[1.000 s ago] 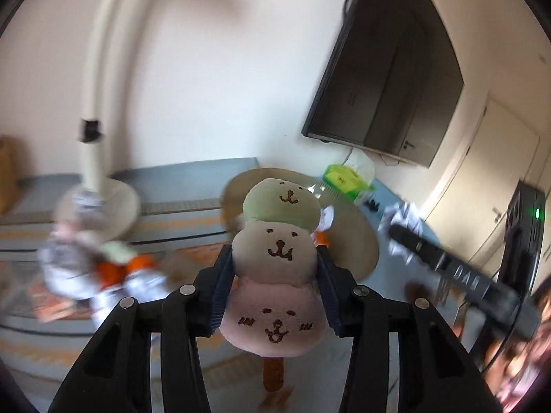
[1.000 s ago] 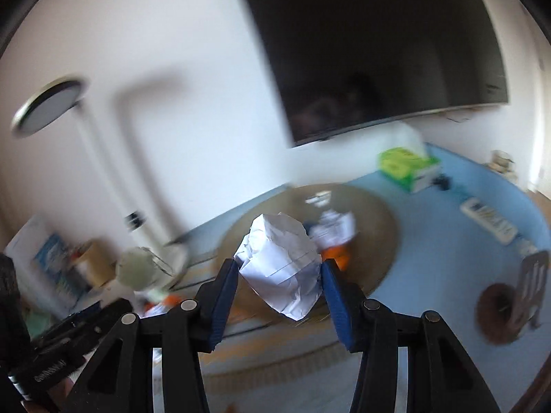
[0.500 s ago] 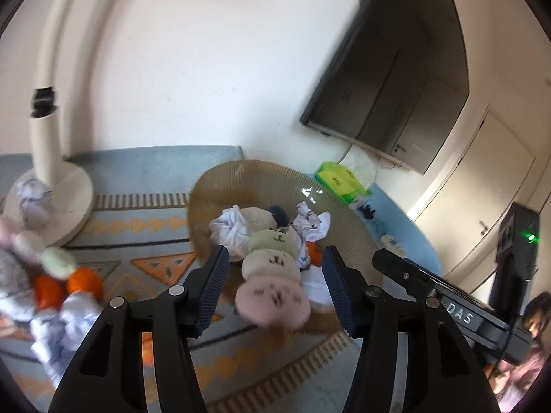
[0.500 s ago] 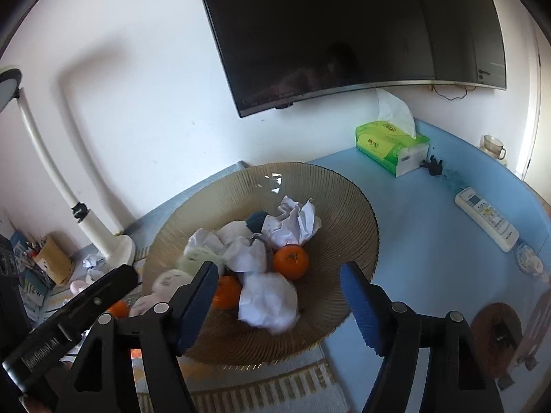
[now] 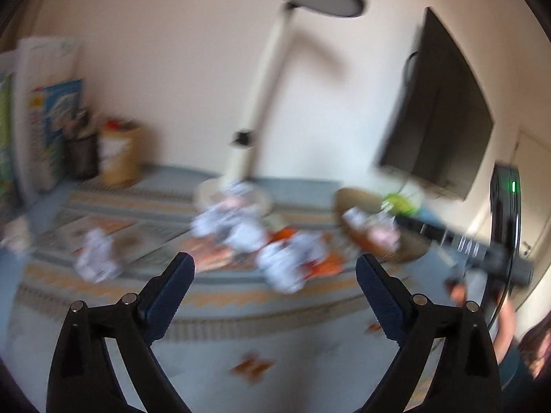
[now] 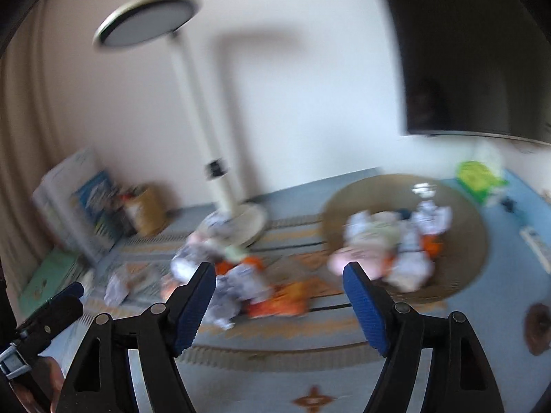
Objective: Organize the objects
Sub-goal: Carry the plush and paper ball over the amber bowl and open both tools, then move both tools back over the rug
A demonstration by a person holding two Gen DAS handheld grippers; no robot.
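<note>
Both views are blurred by motion. My left gripper (image 5: pixel 275 265) has its jaws opening wide with nothing between them. It faces a heap of crumpled paper balls (image 5: pixel 279 265) and oranges (image 5: pixel 323 265) on the patterned rug (image 5: pixel 220 296). My right gripper (image 6: pixel 279 275) is also opening and empty. Right of it the round woven basket (image 6: pixel 461 213) holds paper balls (image 6: pixel 413 268), an orange (image 6: pixel 432 244) and the pink and green plush toy (image 6: pixel 361 258). More paper balls (image 6: pixel 234 282) and oranges (image 6: pixel 286 301) lie loose on the rug below the right gripper.
A white floor lamp (image 6: pixel 220 172) stands on its round base behind the heap. A dark television (image 5: pixel 437 117) hangs on the wall. Boxes and a brown container (image 5: pixel 120 155) line the left wall. A green tissue box (image 6: pixel 477 175) and a remote (image 6: pixel 535 247) lie beyond the basket.
Both grippers let go over the basket: the plush toy and a paper ball dropped in. Both then swung left toward the heap on the rug, with jaws spread wider.
</note>
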